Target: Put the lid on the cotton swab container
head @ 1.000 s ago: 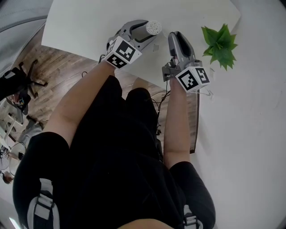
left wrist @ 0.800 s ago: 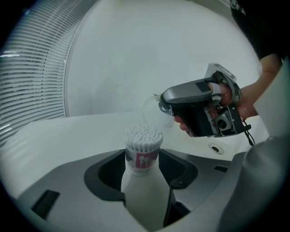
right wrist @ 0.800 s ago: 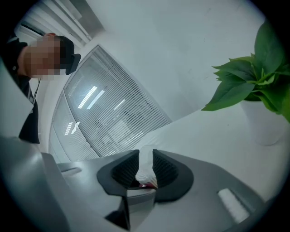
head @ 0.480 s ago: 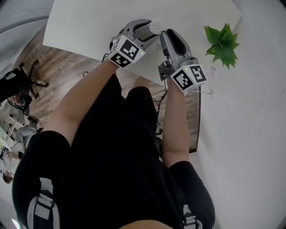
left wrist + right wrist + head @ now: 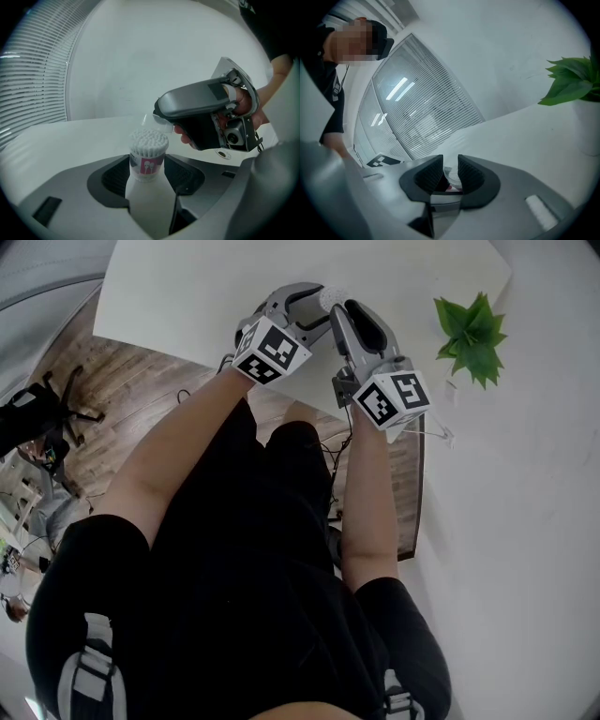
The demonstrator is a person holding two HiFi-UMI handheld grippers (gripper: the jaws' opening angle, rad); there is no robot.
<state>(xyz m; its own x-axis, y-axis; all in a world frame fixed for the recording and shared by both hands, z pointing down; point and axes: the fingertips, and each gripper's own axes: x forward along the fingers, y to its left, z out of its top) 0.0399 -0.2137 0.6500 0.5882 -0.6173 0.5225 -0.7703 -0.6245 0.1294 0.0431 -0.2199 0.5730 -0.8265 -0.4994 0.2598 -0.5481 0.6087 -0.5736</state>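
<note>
Over the white worktop (image 5: 187, 296), the right gripper (image 5: 345, 313) has swung in from the side where the plant (image 5: 473, 334) stands, toward the left gripper (image 5: 149, 176). The two now stand tip to tip, where a second ago a plain gap lay between them. The left gripper has kept its place, its jaws clamped on the body of the cotton swab container (image 5: 147, 157), whose swab heads stand bare at the open top. The right jaws have just been opening a little, yet the clear lid (image 5: 452, 177) stays gripped between them, carried in the air just beside the container's mouth and slightly above it. The approach looks nearly done. What remains is to centre the lid over the mouth and press it on.
</note>
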